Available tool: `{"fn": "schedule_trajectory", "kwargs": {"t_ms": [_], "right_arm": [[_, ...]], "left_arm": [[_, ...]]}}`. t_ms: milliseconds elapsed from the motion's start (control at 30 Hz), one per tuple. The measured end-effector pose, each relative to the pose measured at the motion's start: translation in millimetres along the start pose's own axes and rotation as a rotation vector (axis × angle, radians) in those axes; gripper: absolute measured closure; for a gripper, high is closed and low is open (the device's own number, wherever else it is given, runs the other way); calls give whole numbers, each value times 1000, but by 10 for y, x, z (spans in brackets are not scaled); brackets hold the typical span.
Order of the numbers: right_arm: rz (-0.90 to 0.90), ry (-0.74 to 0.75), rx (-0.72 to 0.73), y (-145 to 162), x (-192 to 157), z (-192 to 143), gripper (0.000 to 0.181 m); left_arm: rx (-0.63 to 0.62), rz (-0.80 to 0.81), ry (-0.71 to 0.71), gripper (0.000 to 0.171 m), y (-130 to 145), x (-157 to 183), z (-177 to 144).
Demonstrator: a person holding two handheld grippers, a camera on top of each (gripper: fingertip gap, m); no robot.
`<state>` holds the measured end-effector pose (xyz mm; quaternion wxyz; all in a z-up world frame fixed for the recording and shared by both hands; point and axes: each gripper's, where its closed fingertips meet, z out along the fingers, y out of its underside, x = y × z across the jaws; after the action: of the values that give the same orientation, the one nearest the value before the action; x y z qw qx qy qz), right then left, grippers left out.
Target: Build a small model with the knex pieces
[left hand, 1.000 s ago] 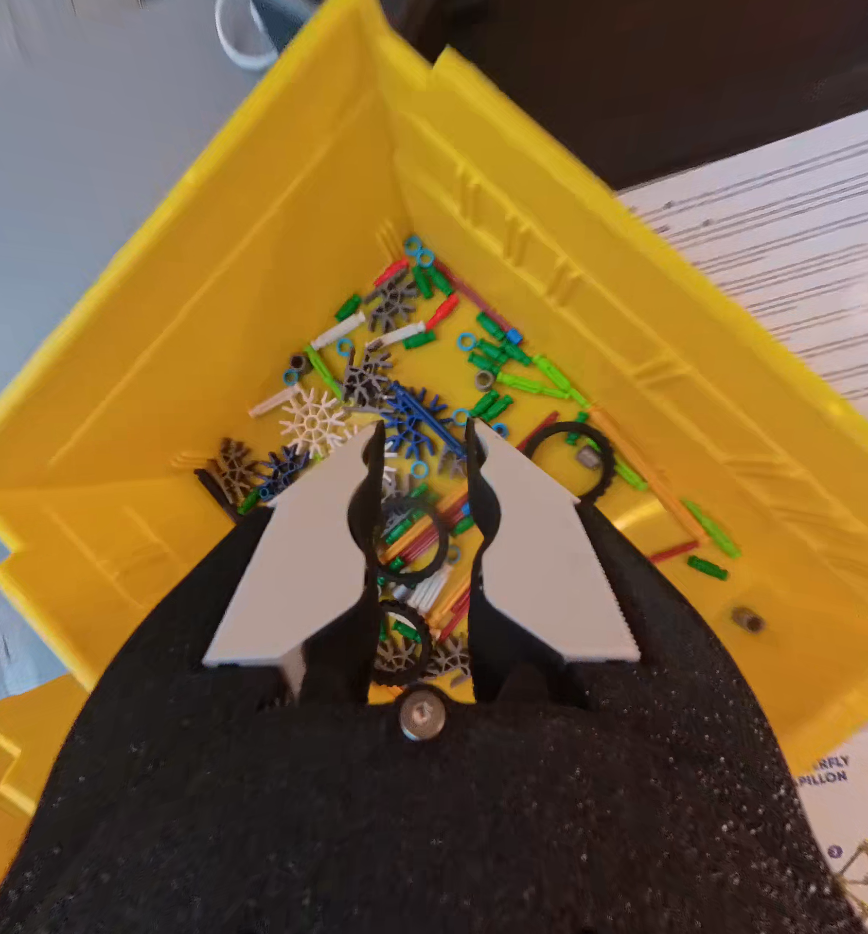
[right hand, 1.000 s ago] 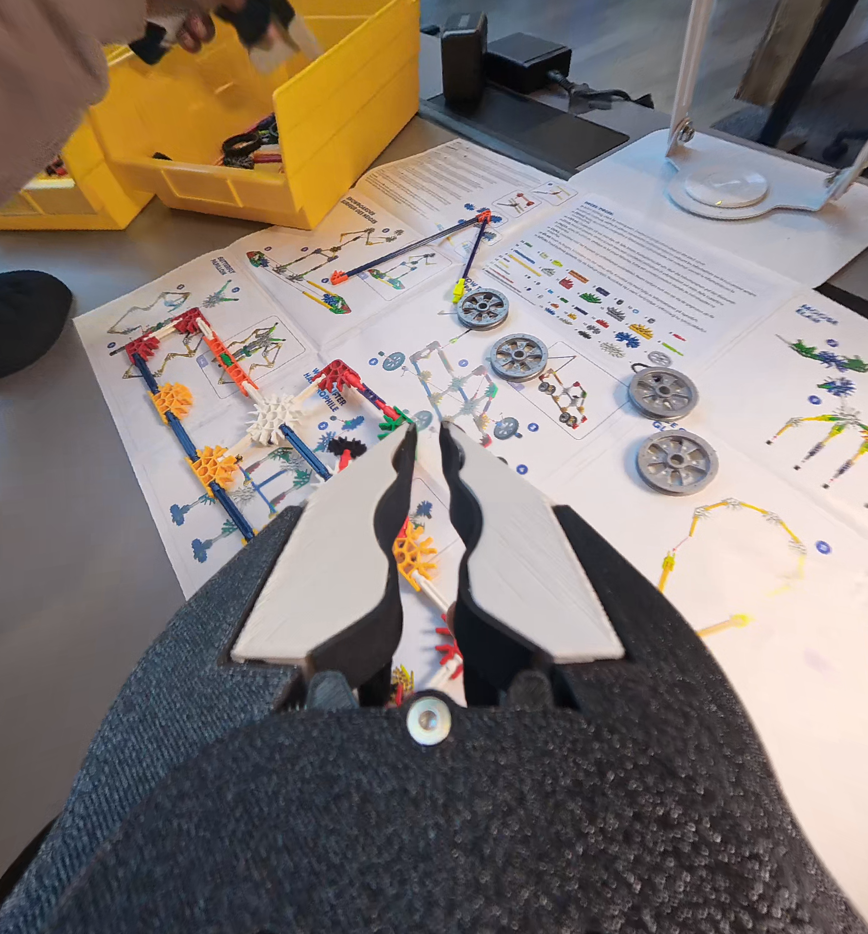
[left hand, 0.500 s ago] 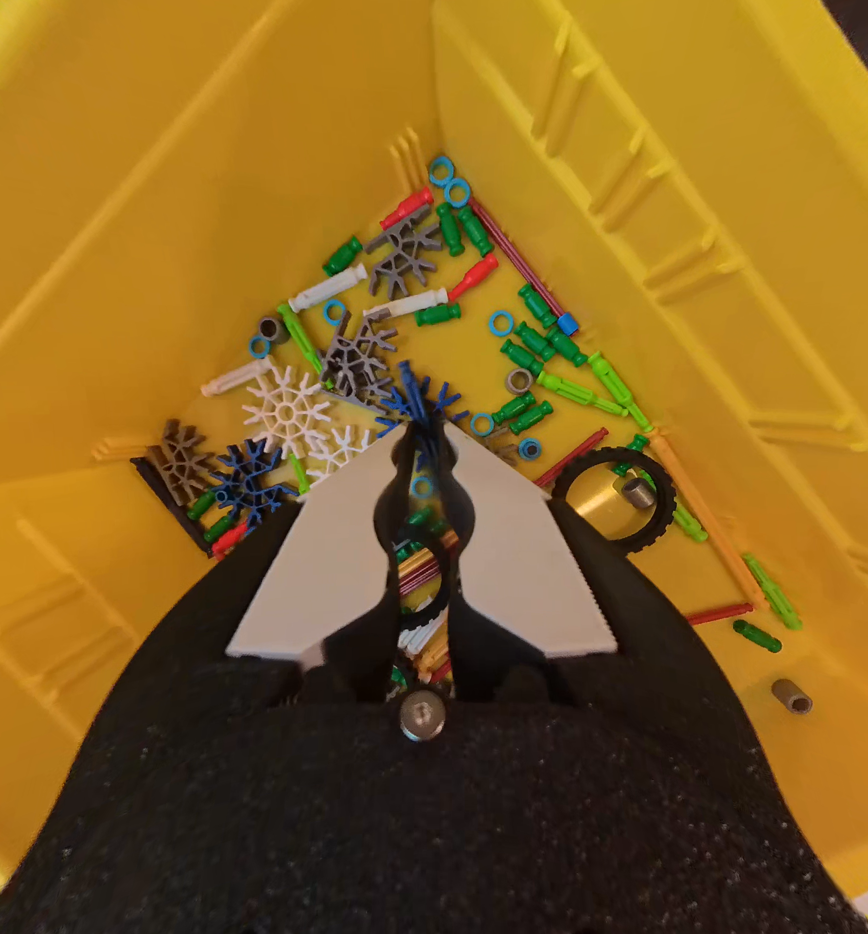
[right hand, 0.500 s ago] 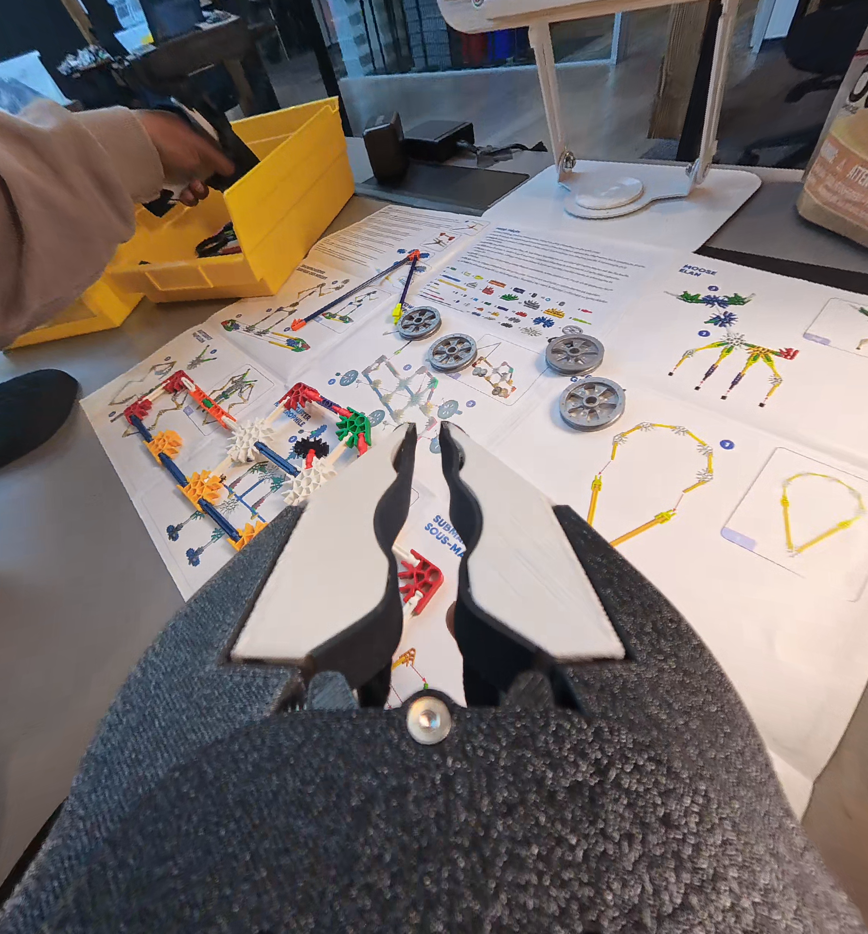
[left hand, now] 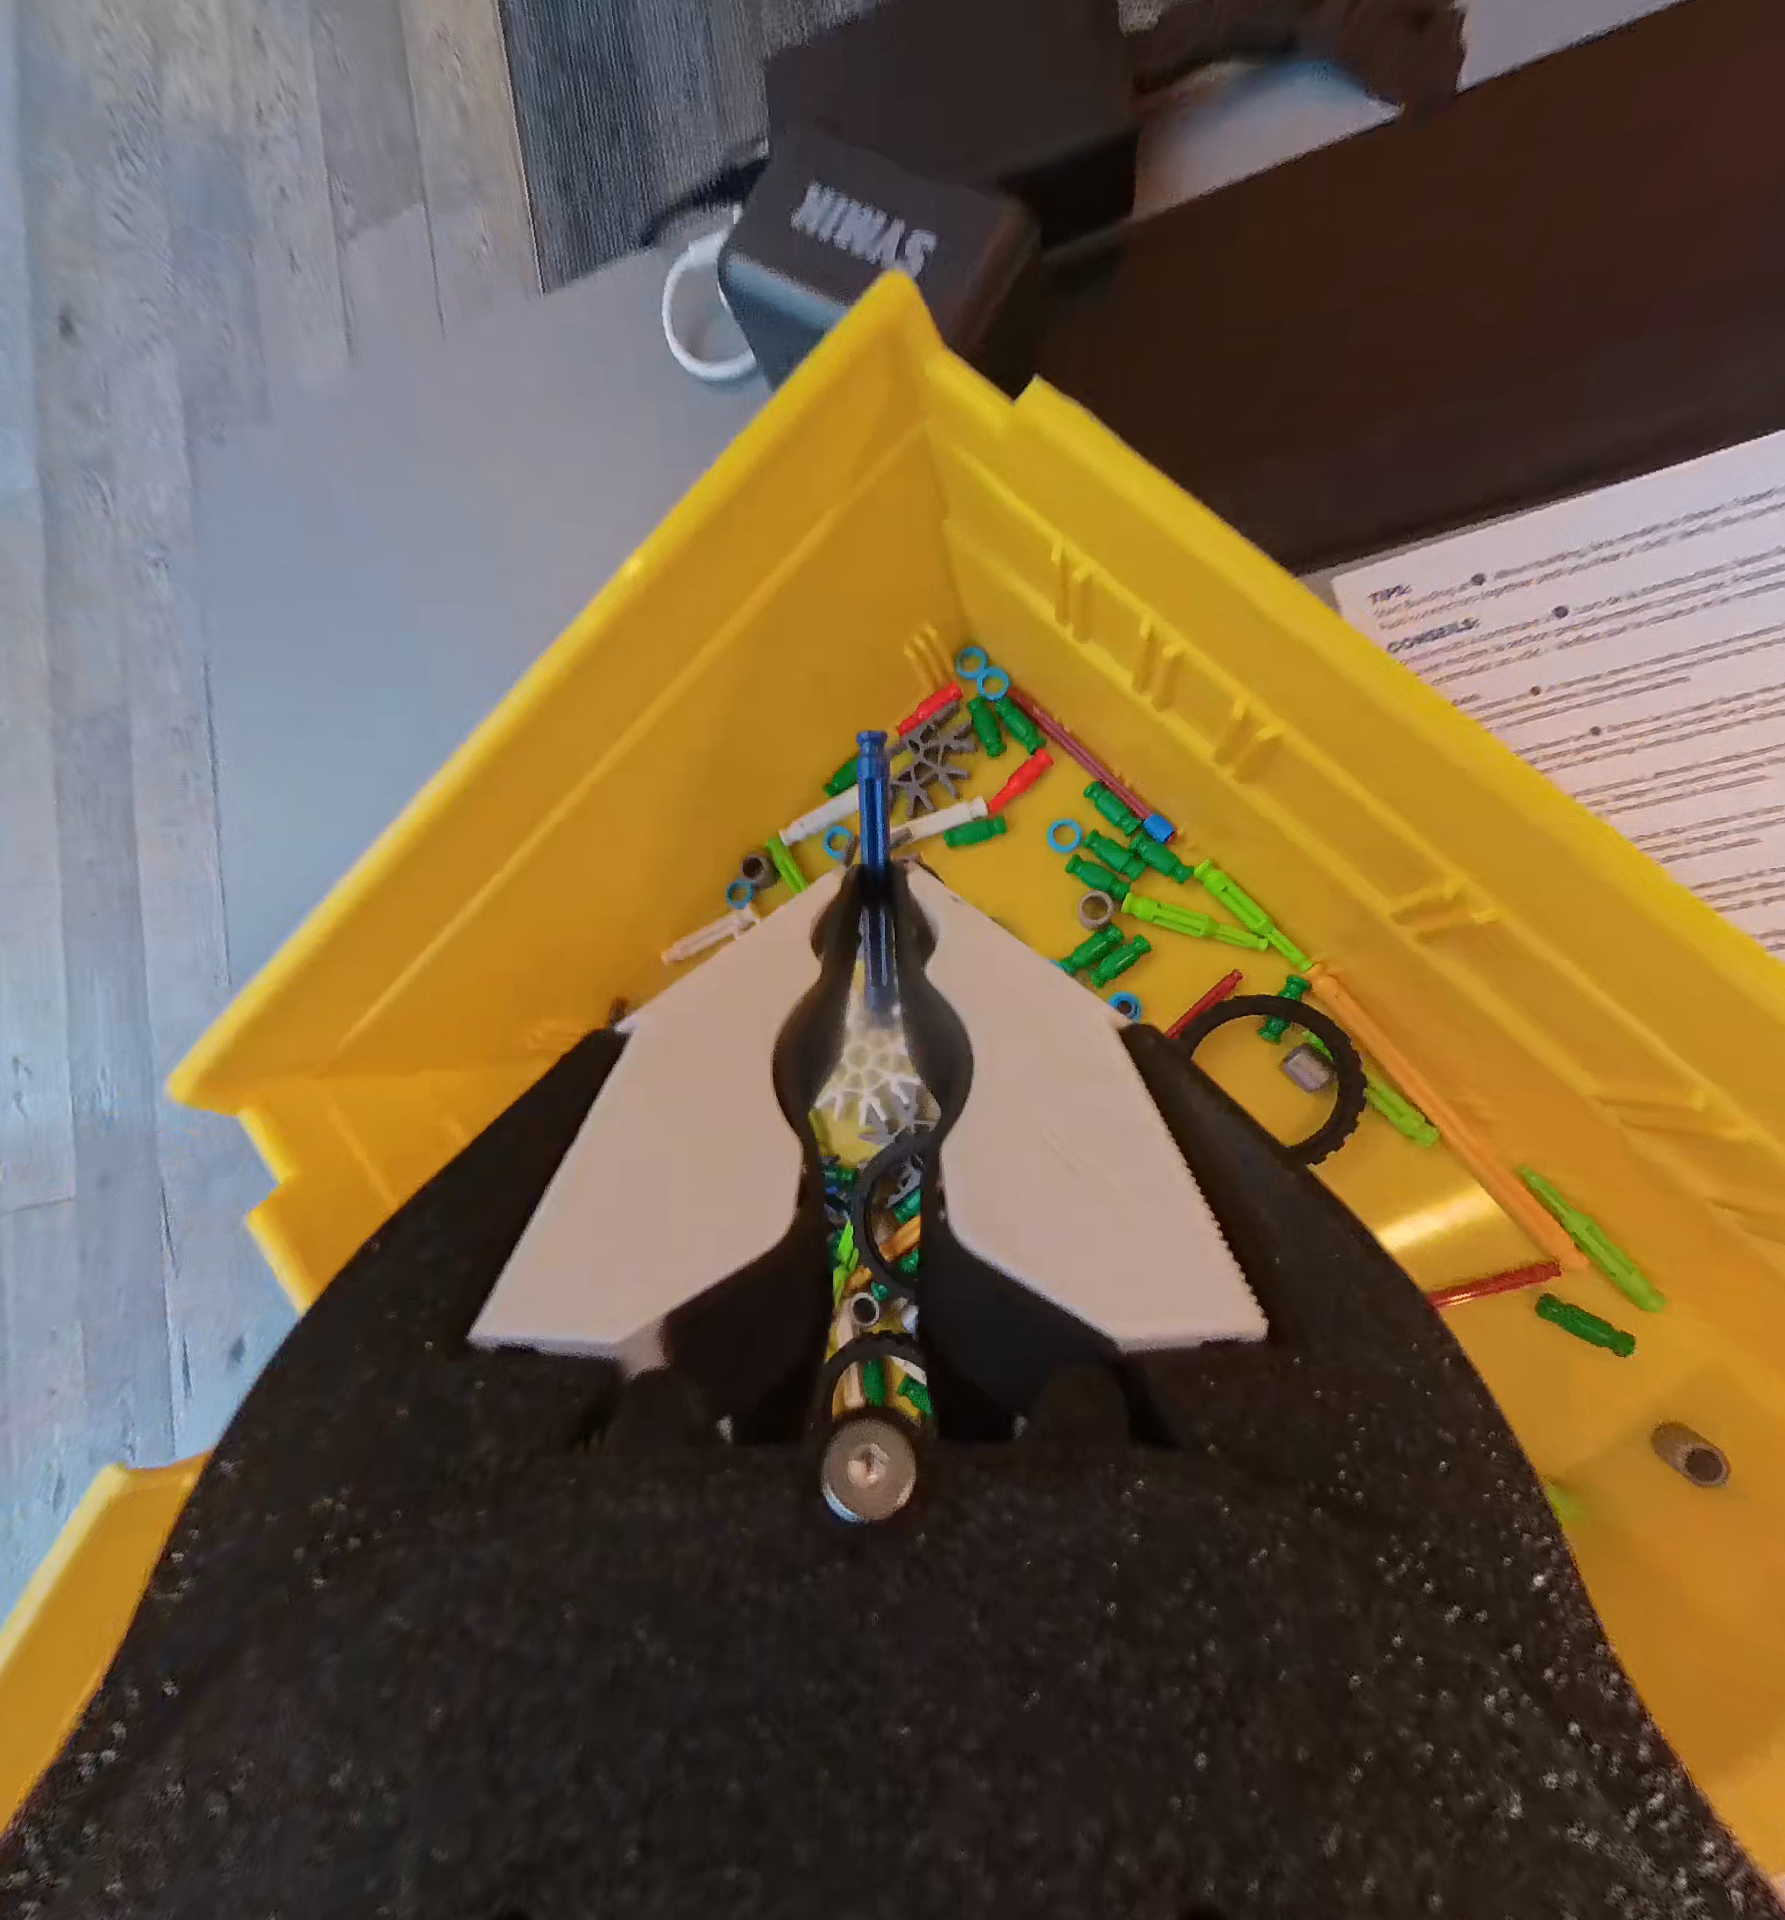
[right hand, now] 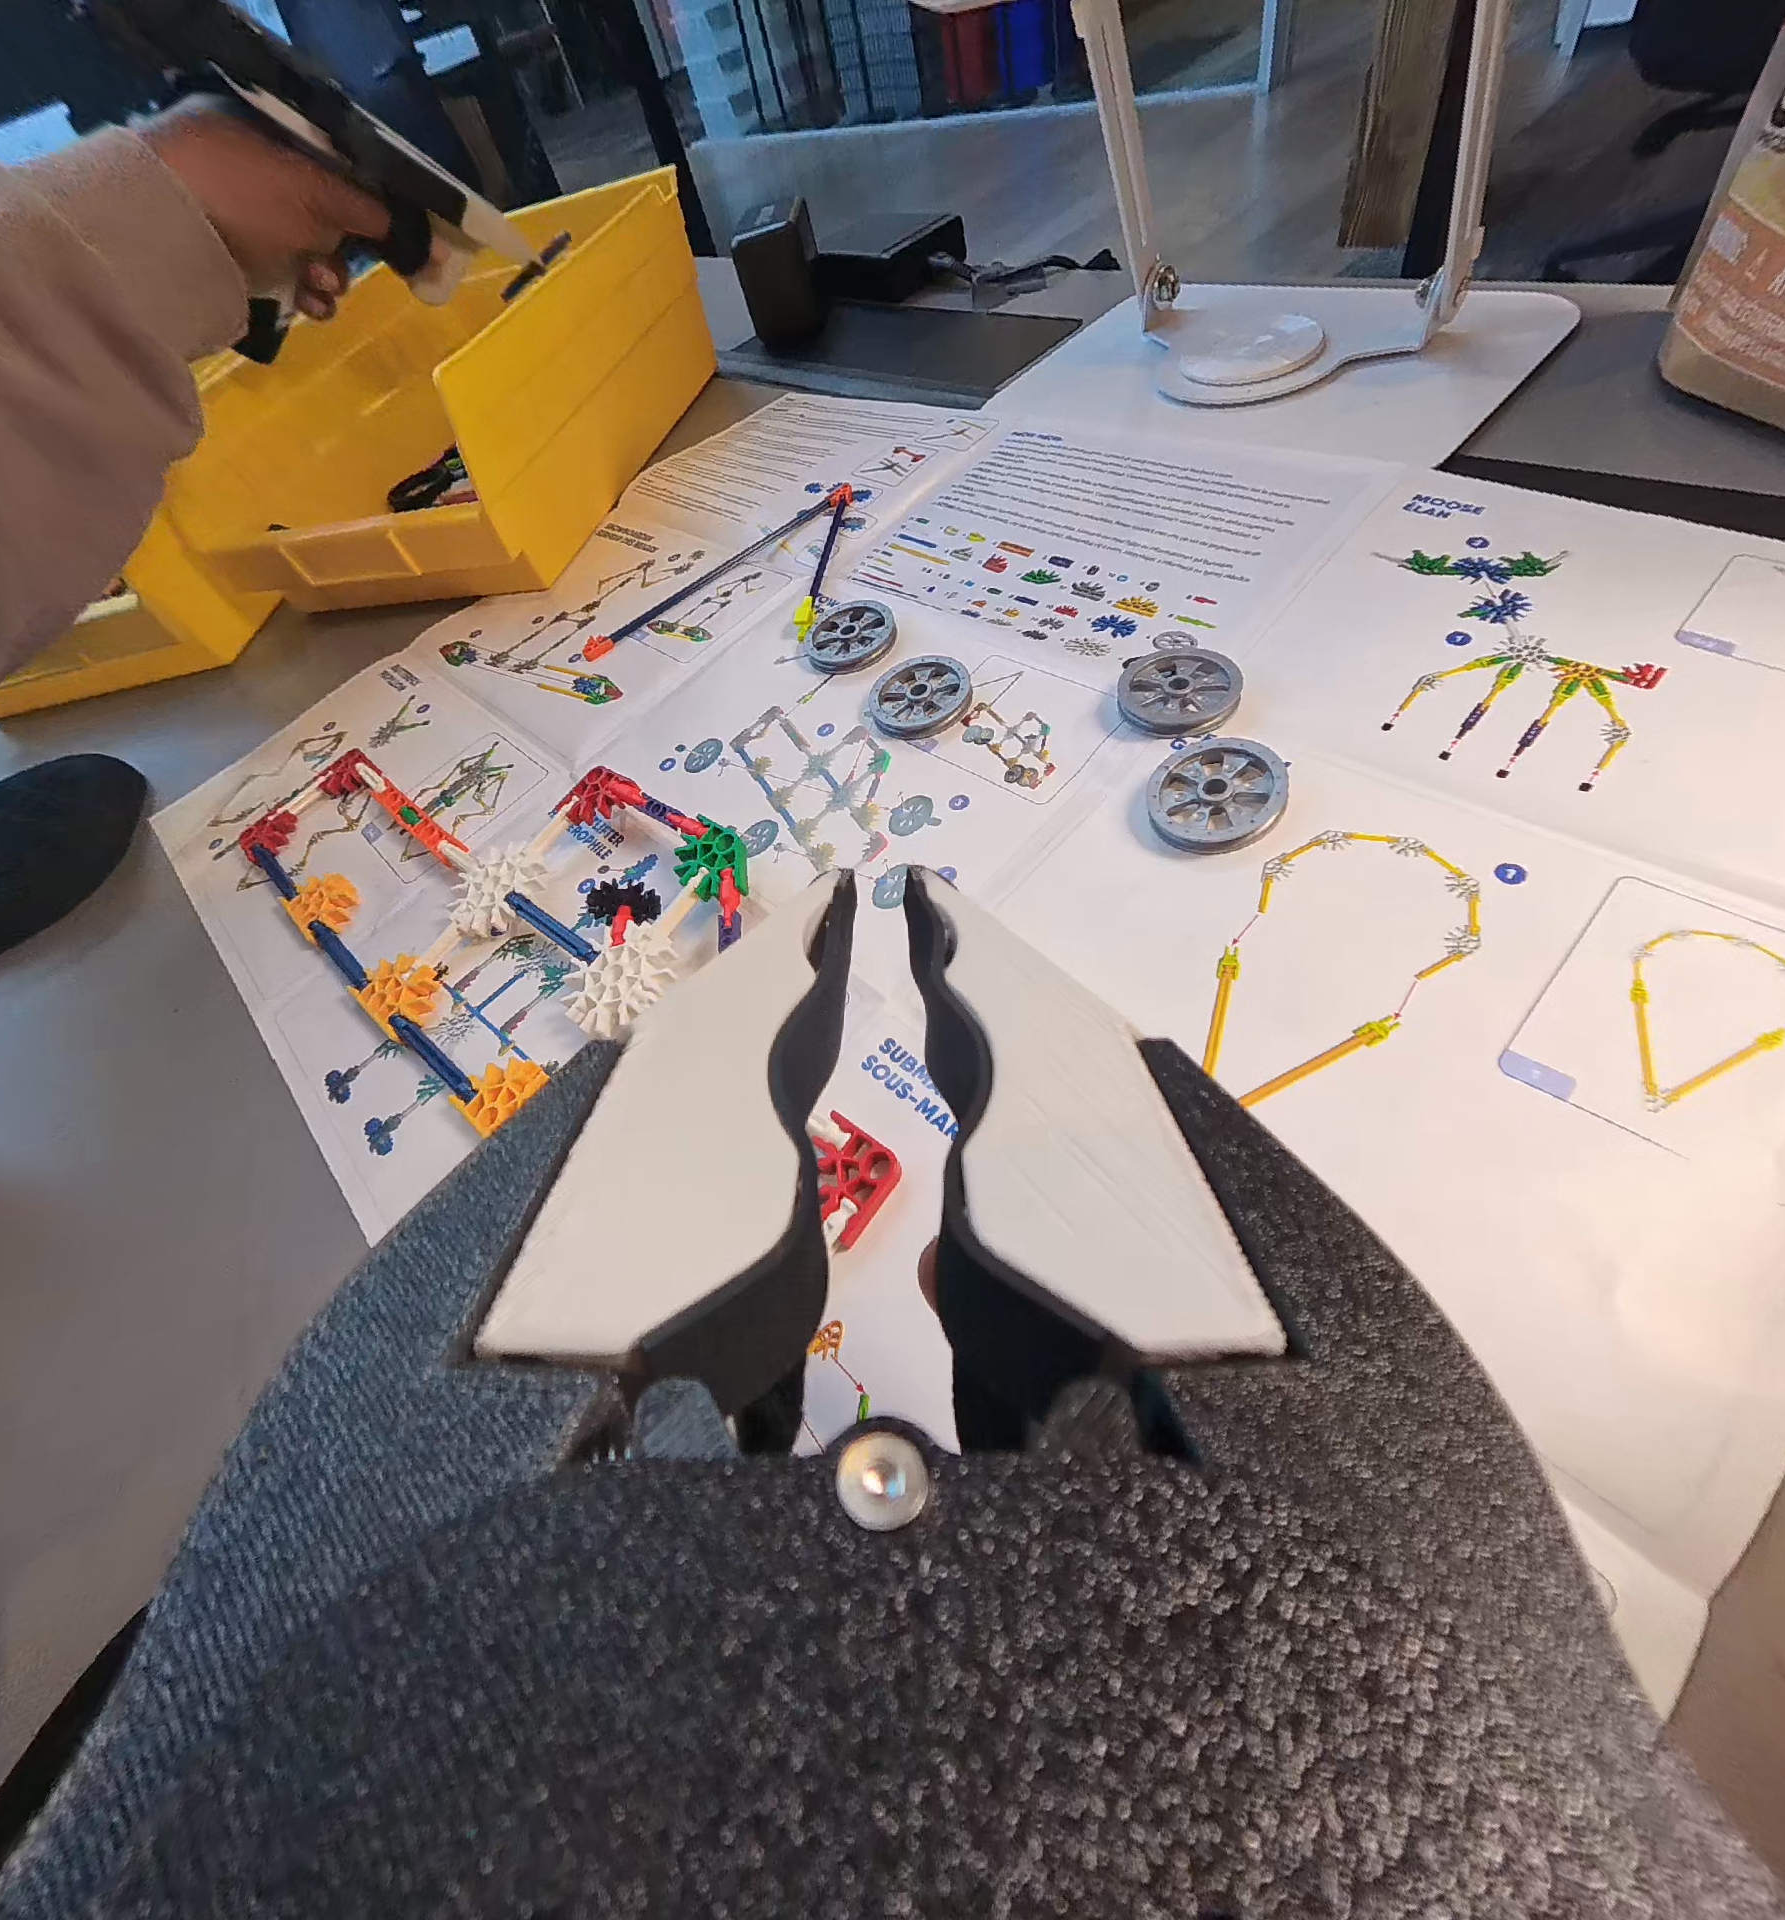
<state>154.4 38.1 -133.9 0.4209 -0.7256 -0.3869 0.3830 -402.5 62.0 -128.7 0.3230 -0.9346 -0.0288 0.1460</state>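
- The left gripper (left hand: 872, 883) is seen above the yellow bin (left hand: 576, 790), its jaws closed on a blue rod (left hand: 872, 800) that sticks forward past the tips.
- Loose construction pieces are scattered on the bin floor below: green rods (left hand: 1179, 920), a grey snowflake connector (left hand: 935, 764), a white snowflake connector (left hand: 872, 1070) and a black tyre ring (left hand: 1329, 1070) near the bin's right wall.
- In the right wrist view the same gripper is shown over the bin (right hand: 555, 395) at the far left corner of the table, held by a hand (right hand: 285, 223) in a beige sleeve (right hand: 46, 374).
- The right gripper (right hand: 877, 883) is held above the instruction sheet (right hand: 1283, 987), its jaws slightly parted and nothing between them.
- A red connector (right hand: 857, 1174) is seen on the sheet behind the fingers.
- A partly built frame (right hand: 493, 914) of blue rods with orange, white, red and green connectors lies just left of the tips.
- Four grey wheels (right hand: 1215, 795) lie farther off on the sheet.
- A white stand base (right hand: 1283, 343) is set at the table's far edge.
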Motion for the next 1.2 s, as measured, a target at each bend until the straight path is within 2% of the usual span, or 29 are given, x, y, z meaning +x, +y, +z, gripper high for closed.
{"fn": "schedule_trajectory", "kwargs": {"t_ms": [167, 233, 333, 433, 567, 700, 900, 1033, 1067, 1133, 1200], "right_arm": [[10, 1, -9, 40, 6, 28, 173], [8, -1, -14, 60, -1, 49, 173], [1, -12, -24, 92, -32, 87, 172], [-15, -26, -34, 125, -79, 127, 172], [-59, -61, -46, 131, -202, 182, 170], [-135, -185, -34, 88, -539, 243, 168], [-241, -363, -60, 114, -1094, 388, 163], [-253, -464, -56, 110, -1384, 482, 156], [-250, -492, -54, 113, -1439, 486, 156], [-258, -532, -57, 141, -1509, 483, 173], [-270, -550, -51, 157, -1535, 472, 177]], "left_arm": [[189, 94, 20, 169, -360, 235, -501], [277, 151, 74, 169, -472, 505, -744], [405, 278, 225, 169, -510, 1140, -1111], [488, 371, 427, 169, -323, 1907, -1412], [571, 474, 700, 168, 113, 2924, -1686], [572, 515, 904, 168, 502, 3605, -1812], [526, 581, 1109, 168, 866, 4098, -2010], [494, 549, 1267, 168, 1039, 4279, -2192], [486, 553, 1270, 169, 1068, 4292, -2186], [473, 551, 1287, 169, 1108, 4311, -2192], [466, 545, 1306, 169, 1129, 4328, -2204]]}}
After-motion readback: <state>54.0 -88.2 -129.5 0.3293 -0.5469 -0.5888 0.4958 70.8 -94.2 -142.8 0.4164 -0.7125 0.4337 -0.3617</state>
